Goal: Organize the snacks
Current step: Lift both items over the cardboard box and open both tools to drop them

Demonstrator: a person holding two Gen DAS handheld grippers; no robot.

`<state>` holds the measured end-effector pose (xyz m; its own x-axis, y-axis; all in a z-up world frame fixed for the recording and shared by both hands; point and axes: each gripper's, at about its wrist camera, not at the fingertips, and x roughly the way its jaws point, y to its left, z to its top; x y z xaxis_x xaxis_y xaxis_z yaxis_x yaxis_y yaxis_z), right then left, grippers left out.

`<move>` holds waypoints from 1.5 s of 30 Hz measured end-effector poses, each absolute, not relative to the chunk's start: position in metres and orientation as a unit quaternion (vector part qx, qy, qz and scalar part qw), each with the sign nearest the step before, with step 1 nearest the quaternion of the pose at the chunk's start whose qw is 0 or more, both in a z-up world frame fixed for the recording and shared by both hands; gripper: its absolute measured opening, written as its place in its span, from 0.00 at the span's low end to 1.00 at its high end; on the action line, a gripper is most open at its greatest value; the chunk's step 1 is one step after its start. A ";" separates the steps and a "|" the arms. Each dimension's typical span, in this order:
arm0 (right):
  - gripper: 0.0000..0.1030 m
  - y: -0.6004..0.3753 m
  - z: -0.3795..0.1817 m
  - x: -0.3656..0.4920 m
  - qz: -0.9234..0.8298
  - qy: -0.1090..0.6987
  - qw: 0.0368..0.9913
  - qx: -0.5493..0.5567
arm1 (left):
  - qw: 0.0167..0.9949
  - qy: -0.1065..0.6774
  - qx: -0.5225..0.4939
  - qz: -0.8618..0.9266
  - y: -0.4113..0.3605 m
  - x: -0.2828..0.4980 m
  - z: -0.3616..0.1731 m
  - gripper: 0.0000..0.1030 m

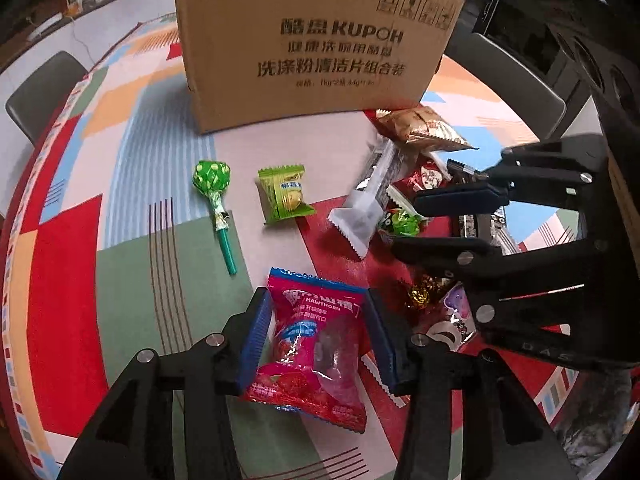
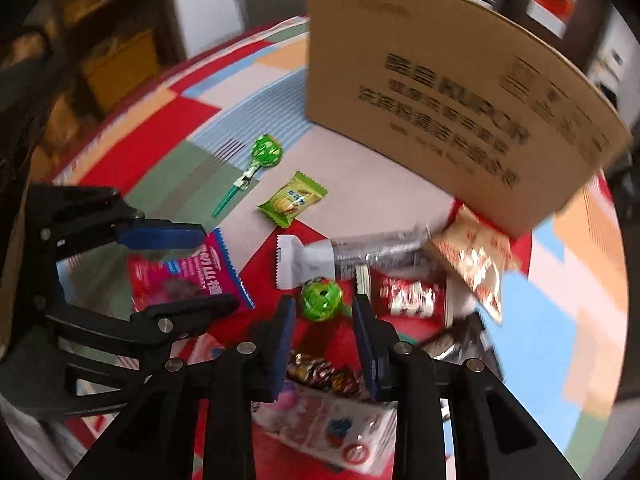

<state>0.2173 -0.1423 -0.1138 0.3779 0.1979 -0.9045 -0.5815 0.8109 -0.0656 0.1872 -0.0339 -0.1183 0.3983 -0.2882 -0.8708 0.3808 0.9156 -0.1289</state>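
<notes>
My left gripper (image 1: 316, 332) is open, its jaws on either side of a pink hawthorn snack pack (image 1: 316, 344) lying on the table; the pads look near its edges. It also shows in the right wrist view (image 2: 188, 276). My right gripper (image 2: 324, 344) is open over a snack pile, with a green foil ball candy (image 2: 320, 300) just ahead of its fingertips. A green lollipop (image 1: 212, 184) and a green candy packet (image 1: 282, 196) lie apart on the left. A cardboard box (image 1: 312, 40) stands behind.
The pile holds a silver-white bar wrapper (image 1: 360, 216), a gold-brown packet (image 1: 424, 126), a red packet (image 2: 408, 294), gold foil candy (image 2: 320, 372) and a white-pink pack (image 2: 328, 428). A colourful patchwork cloth (image 1: 132, 160) covers the table. Grey chairs (image 1: 44, 92) stand around it.
</notes>
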 end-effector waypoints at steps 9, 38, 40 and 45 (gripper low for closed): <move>0.30 -0.127 -0.130 0.234 0.280 0.527 0.765 -0.244 | 0.825 0.525 0.040 -0.206 -0.032 0.191 -0.114 0.46; 0.25 -0.148 -0.101 0.211 0.264 0.488 0.816 -0.164 | 0.858 0.479 0.051 -0.176 -0.027 0.180 -0.082 0.31; 0.25 -0.152 -0.094 0.210 0.260 0.480 0.824 -0.155 | 0.864 0.470 0.051 -0.174 -0.028 0.182 -0.074 0.31; 0.25 -0.161 -0.070 0.211 0.250 0.455 0.844 -0.136 | 0.881 0.438 0.052 -0.170 -0.030 0.190 -0.048 0.31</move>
<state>0.2111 -0.1612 -0.0702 0.4603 0.2976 -0.8364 -0.5455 0.8381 -0.0020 0.1896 -0.0301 -0.0476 0.5579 -0.2537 -0.7901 0.3447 0.9369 -0.0575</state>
